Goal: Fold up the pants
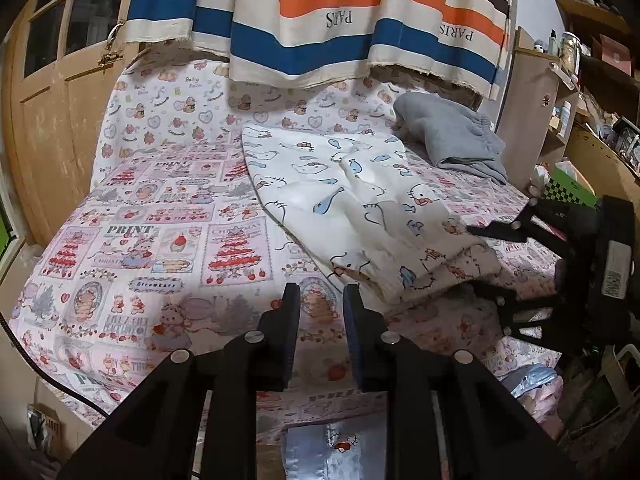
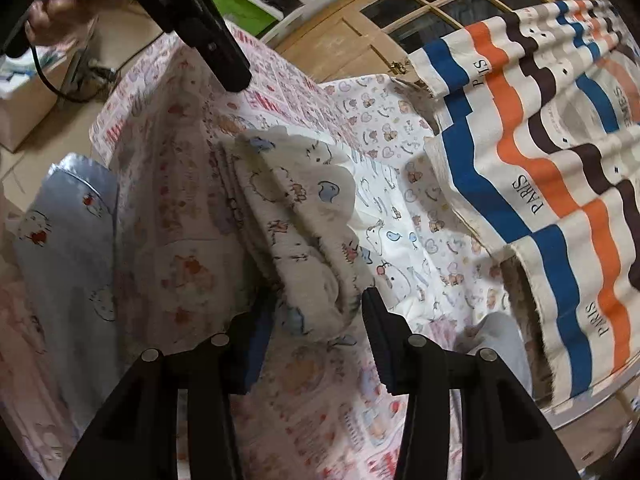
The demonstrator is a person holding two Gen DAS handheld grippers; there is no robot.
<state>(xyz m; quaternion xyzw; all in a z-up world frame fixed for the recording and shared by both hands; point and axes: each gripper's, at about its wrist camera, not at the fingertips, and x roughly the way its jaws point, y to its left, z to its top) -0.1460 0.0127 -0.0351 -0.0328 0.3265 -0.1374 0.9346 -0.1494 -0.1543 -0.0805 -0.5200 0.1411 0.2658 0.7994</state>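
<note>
Right gripper (image 2: 316,316) astride folded pants (image 1: 360,208), grey garment (image 1: 452,140) beyond

Pants (image 1: 344,204) lie folded on the bedsheet (image 1: 160,216), right of centre. Sweatshirt (image 1: 452,140) sits behind them, by the far right corner. Striped curtain (image 1: 320,20) hangs behind the bed. Shelves (image 1: 588,92) stand right; door (image 1: 52,92) left.
</note>
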